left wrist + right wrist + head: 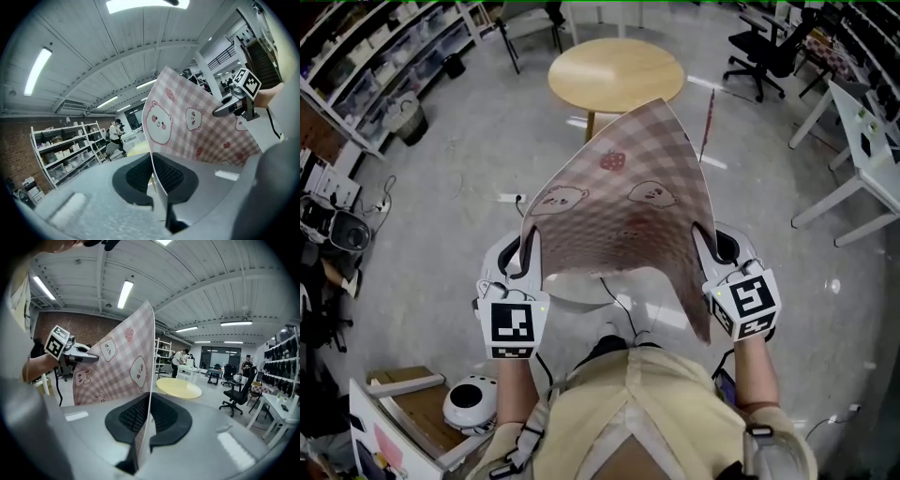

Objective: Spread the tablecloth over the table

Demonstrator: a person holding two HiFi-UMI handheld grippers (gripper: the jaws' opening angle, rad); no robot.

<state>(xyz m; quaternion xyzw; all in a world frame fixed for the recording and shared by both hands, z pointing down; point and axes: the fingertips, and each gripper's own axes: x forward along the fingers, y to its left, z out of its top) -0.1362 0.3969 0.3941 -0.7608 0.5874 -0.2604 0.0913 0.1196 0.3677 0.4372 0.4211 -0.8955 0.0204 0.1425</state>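
- Left gripper (153, 177) — jaws clamped on one edge of the tablecloth (619, 211).
- Right gripper (147, 418) — pinched shut on the opposite edge.
- tablecloth held in the air between them, pink check with bear prints.
- round wooden table (616, 73) stands beyond, well apart.

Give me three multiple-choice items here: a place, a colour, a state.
1. Where is the round table relative to the tablecloth?
A. under it
B. beyond it, uncovered
C. behind the person
2. The tablecloth's pattern?
A. blue stripes
B. plain white
C. pink check with bears
3. The left gripper and right gripper:
A. both shut on the tablecloth
B. both open
C. one empty
B: its bare top shows past the cloth. C: both gripper views show it. A: each pair of jaws pinches an edge.
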